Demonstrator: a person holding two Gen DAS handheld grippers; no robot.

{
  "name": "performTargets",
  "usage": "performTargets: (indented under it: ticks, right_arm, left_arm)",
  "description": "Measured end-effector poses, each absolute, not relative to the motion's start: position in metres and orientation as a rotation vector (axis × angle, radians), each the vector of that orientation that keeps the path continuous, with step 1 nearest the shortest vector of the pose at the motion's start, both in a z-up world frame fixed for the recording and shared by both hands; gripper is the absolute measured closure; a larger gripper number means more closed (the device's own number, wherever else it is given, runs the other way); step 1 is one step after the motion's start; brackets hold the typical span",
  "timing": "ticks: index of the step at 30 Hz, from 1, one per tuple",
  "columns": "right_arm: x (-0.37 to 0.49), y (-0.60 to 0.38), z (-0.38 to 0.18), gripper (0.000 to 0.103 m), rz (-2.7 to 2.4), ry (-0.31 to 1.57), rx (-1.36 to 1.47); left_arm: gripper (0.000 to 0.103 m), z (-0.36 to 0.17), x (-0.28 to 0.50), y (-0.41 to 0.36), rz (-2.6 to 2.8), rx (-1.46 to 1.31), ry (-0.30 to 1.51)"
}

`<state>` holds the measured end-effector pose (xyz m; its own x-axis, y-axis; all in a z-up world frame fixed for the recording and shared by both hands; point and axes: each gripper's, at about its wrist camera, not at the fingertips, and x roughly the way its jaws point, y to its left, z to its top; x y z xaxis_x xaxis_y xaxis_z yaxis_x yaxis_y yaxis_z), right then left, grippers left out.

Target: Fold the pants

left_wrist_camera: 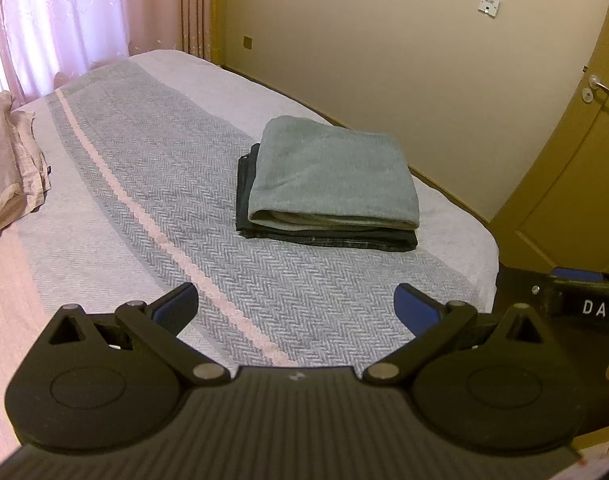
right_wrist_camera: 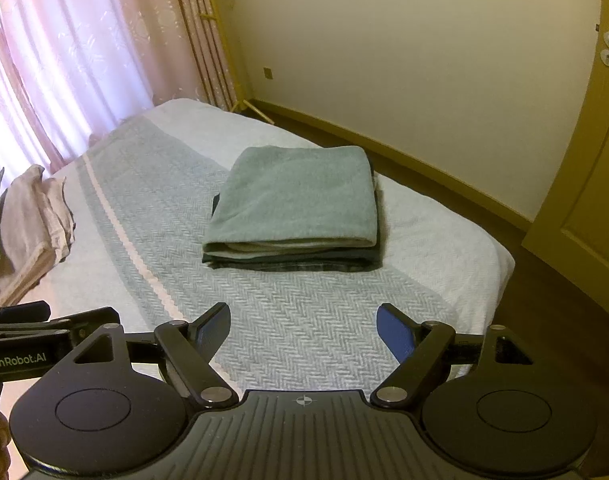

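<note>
- While both our grippers hang well short of the stack, the left gripper (left_wrist_camera: 296, 304) and the right gripper (right_wrist_camera: 303, 326) stand with their jaws spread wide and hold nothing.
- We see the grey-green pants (left_wrist_camera: 332, 172) folded flat on top of the dark pants (left_wrist_camera: 328, 238), the whole stack lying on the bed (left_wrist_camera: 152, 184) toward its edge nearest the door (left_wrist_camera: 576, 168).
- We judge the folding looks finished, so the main risk is disturbing it: a low pass over the stack could catch the top fold and drag it open.
- We note the top pair sits slightly off the lower one; a push from the curtain (left_wrist_camera: 56, 12) side could slide it toward that edge of the bed.
- We also hold the two grippers close beside each other, so a careless swing could knock them together.
- We see another heap of cloth (left_wrist_camera: 8, 160) far from the stack, on the curtain side.
</note>
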<state>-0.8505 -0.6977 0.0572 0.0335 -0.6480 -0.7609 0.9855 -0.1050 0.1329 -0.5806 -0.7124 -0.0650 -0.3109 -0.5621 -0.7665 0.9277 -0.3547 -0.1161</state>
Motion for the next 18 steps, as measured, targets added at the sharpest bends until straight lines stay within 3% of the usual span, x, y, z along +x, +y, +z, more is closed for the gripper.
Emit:
performTargets:
  ticks: [18]
  right_arm:
    - [-0.8474, -0.7024, 0.0593, 0.025, -1.505, 0.553, 0.801]
  left_arm:
    - [0.001, -0.0655, -0.5801, -0.7128, -1.855, 0.778, 0.687]
